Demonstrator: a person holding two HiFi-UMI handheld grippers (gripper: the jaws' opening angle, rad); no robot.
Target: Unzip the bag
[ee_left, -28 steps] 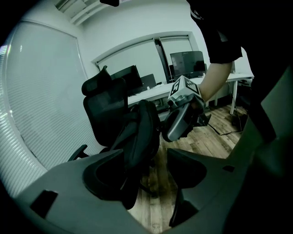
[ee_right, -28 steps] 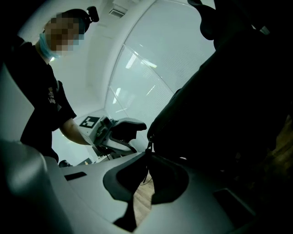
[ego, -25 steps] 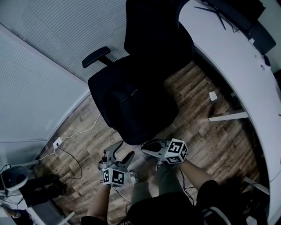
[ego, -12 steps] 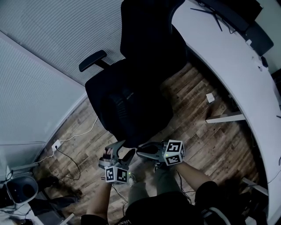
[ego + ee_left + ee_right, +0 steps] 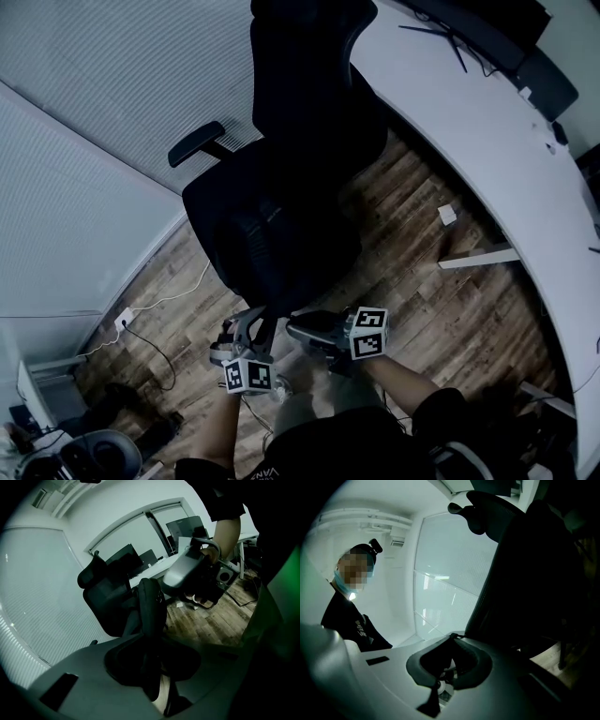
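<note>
A black office chair [image 5: 281, 187] fills the middle of the head view, and a black bag [image 5: 267, 239] seems to lie on its seat; the dark makes them hard to tell apart. My left gripper [image 5: 260, 322] reaches the seat's front edge. Its jaws are closing on a dark upright fold [image 5: 151, 604] that runs between them. My right gripper [image 5: 298, 326] is beside it, shut, pointing left with nothing seen between its jaws. In the left gripper view the right gripper [image 5: 187, 571] hangs just beyond the fold. The right gripper [image 5: 452, 638] faces the chair's dark bulk [image 5: 534, 573].
A curved white desk [image 5: 487, 141] runs down the right side, with a small white object [image 5: 447, 215] on the wooden floor by it. A wall socket [image 5: 122, 302] with a cable lies at left. The right gripper view shows a person [image 5: 351, 606] in dark clothes.
The left gripper's jaws have gone from spread wide to close together. Both grippers have edged nearer the chair seat's front edge. The right gripper stayed shut.
</note>
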